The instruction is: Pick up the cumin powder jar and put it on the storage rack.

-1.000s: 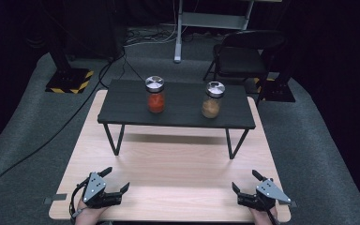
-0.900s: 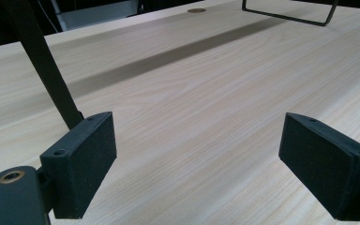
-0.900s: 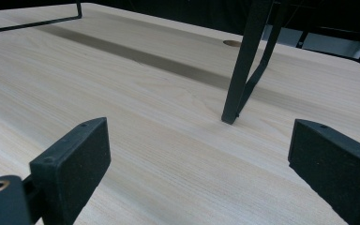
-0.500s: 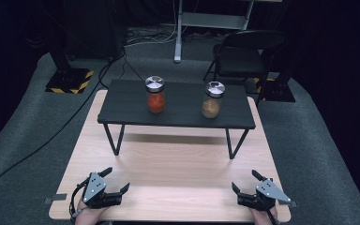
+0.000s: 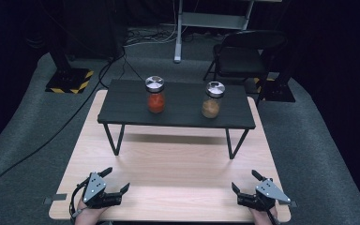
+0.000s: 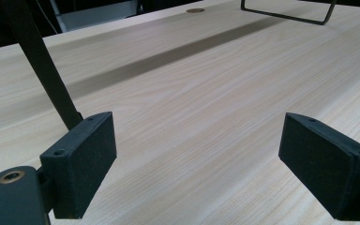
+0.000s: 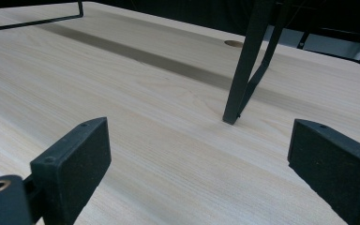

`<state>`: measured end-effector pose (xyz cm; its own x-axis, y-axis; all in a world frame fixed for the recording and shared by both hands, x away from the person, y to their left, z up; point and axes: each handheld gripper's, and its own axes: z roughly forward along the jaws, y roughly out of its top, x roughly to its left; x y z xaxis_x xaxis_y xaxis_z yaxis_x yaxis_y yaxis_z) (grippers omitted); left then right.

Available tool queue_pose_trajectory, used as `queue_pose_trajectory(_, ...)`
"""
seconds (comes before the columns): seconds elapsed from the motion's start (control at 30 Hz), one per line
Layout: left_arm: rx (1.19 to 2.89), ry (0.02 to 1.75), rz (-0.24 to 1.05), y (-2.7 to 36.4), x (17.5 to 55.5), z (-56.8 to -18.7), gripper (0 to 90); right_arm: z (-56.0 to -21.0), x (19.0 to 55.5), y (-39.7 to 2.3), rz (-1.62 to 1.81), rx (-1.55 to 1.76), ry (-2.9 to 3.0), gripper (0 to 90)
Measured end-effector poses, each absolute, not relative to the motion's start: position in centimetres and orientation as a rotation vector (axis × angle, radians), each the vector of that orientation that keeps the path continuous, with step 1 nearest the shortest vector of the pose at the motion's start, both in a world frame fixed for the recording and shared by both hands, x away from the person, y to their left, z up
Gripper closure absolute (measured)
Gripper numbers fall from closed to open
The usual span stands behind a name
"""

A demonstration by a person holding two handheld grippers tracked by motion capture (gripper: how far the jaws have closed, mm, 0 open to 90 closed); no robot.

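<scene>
Two glass jars with silver lids stand on a small black raised shelf [image 5: 178, 117]: one with red contents [image 5: 155, 95] at the left, one with tan contents [image 5: 212, 100] at the right. My left gripper [image 5: 116, 180] rests on the wooden table [image 5: 178, 164] near its front left corner, jaws wide apart with nothing between them [image 6: 197, 164]. At the front right corner my right gripper [image 5: 245, 182] lies the same way, open and empty [image 7: 197, 164]. Both grippers are well short of the shelf and the jars.
The shelf stands on thin black metal legs [image 7: 246, 70]; a left leg [image 6: 42, 65] rises close ahead of the left gripper. Beyond the table are a black folding chair [image 5: 243, 56], stands with cables and a striped base [image 5: 70, 82] on grey floor.
</scene>
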<state>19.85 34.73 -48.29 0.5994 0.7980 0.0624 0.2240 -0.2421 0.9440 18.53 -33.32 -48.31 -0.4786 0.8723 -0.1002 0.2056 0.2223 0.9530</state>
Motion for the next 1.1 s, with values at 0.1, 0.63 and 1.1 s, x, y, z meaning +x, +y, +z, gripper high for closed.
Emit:
queue_pose_trajectory(0.1, 1.772, 0.836, 0.682, 34.71, 19.83, -48.31, 11.4, -48.31, 18.51, -33.30, 1.282, 0.996, 1.835, 5.6)
queue_pose_trajectory(0.63, 1.773, 0.837, 0.683, 34.73, 19.76, -48.30, 11.3, -48.25, 18.65, -33.31, 1.284, 1.002, 1.838, 5.5)
queue_pose_trajectory(1.1, 1.773, 0.839, 0.681, 34.76, 19.75, -48.28, 11.4, -48.28, 18.64, -33.30, 1.285, 0.997, 1.839, 5.5)
